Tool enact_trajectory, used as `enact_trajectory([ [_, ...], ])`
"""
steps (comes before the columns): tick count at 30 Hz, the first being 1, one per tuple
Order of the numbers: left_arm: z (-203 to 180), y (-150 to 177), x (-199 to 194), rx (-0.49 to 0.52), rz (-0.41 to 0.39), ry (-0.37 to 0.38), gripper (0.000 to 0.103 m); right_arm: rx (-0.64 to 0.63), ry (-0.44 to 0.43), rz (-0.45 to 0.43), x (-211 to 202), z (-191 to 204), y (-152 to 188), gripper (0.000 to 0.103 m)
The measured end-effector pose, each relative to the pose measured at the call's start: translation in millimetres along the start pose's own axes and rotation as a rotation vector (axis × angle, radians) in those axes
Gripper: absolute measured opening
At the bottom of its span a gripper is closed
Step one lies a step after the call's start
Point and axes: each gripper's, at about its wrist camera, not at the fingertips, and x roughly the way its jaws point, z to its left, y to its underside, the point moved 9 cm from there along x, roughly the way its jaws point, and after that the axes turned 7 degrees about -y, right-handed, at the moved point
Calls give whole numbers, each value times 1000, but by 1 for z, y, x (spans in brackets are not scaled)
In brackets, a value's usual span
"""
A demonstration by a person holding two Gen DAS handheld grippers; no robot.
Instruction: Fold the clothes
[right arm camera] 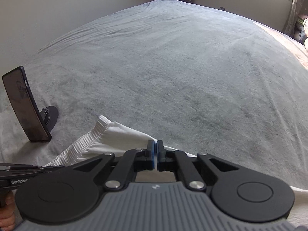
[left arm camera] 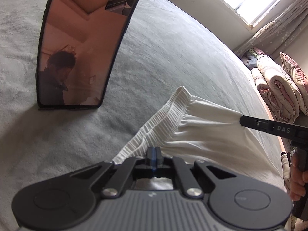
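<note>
My left gripper is clamped on the white garment just below its ribbed elastic waistband, and my right gripper is pinched tight on the plain cloth further along the same edge. I judge the two grips are spaced like this so I can stretch the top edge straight and lay it flat for the first fold. The garment hangs bunched between and beneath both grippers, creased, over the grey bed. A phone stands propped ahead of my left gripper.
</note>
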Motion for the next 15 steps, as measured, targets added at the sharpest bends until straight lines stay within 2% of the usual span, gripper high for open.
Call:
enact_trajectory([
  [5,-1,4,-6,52,-33,-16,2,-7,-24,-26,-25,13,2,3],
  [11,7,7,-10,37,-43,9,2,3,-59,-53,-56,31,12,3],
  [15,6,10,-13,58,-58,-2,2,1,-89,-60,-76,48,26,3],
])
